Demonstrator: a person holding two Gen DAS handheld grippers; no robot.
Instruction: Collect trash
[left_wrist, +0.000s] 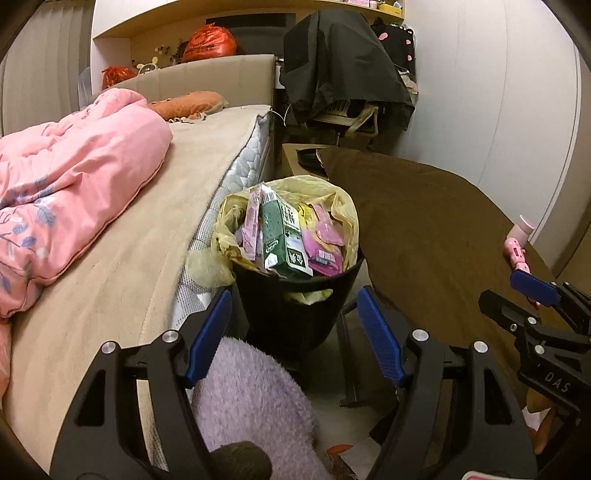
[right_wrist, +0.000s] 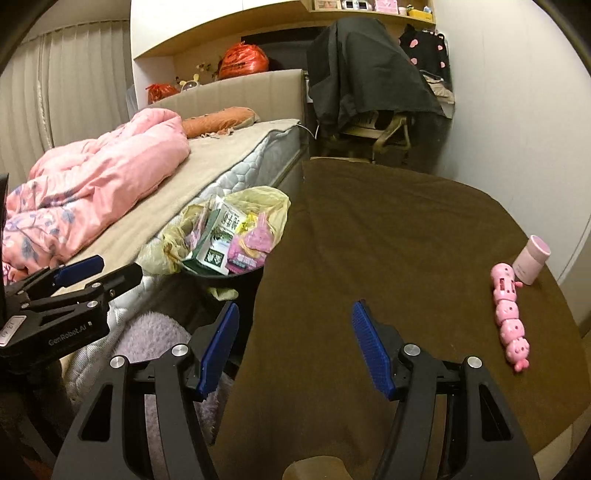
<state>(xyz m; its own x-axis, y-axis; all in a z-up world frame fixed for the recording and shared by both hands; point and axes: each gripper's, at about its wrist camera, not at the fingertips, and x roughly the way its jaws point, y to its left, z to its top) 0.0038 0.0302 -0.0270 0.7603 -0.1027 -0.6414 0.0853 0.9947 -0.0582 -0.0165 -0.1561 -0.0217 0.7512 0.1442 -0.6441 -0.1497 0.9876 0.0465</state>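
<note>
My left tool (left_wrist: 295, 332) and right tool (right_wrist: 293, 347) both hang released and empty. The trash sits packed in the lined bin (left_wrist: 295, 295), wedged between bed (left_wrist: 122, 236) and bench (right_wrist: 406, 240), perhaps full enough to lift out.

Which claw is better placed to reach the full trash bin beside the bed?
Probably the left claw: it is open and the black trash bin sits straight ahead. The right claw faces the brown-covered table.
</note>
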